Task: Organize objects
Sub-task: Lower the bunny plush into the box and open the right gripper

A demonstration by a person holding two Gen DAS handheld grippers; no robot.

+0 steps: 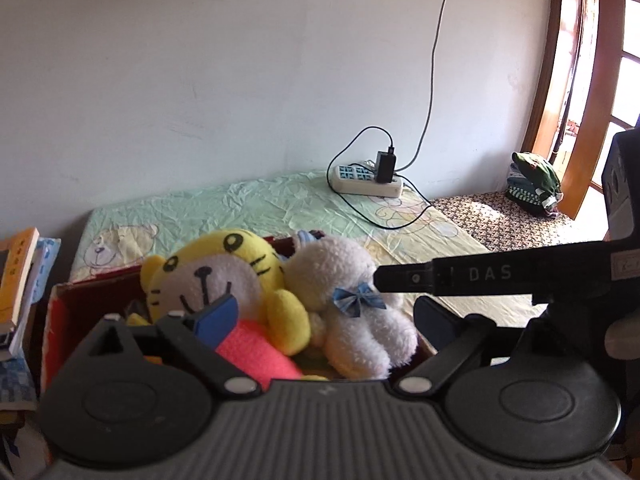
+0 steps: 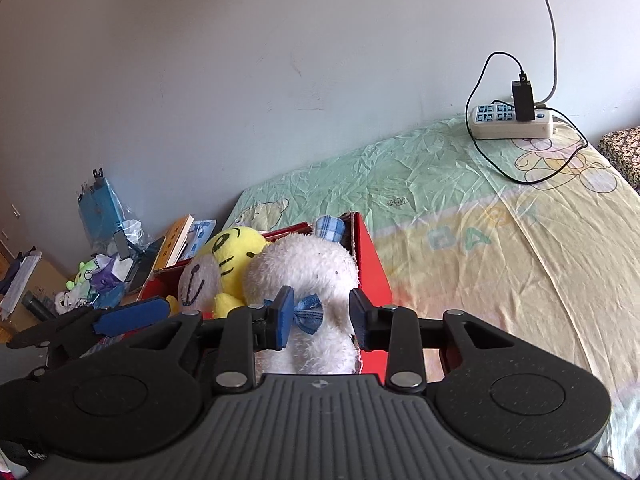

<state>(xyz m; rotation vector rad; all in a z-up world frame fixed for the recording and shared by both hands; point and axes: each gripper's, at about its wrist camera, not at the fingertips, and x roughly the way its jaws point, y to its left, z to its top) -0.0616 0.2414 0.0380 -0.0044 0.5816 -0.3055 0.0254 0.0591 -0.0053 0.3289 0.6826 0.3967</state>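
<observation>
In left wrist view: left gripper [image 1: 324, 312] jaws spread wide, nothing between pads. Yellow tiger plush [image 1: 224, 276] and white bear plush [image 1: 352, 304] sit in red box [image 1: 56, 316] on bed [image 1: 256, 204].

In right wrist view: right gripper [image 2: 320, 316] jaws narrow, straddling bear's bow [image 2: 308, 312]; pad contact unclear. Bear against box right wall.

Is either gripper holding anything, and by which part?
Right gripper seems to pinch the white plush by its chest near the blue bow; left gripper holds nothing.
</observation>
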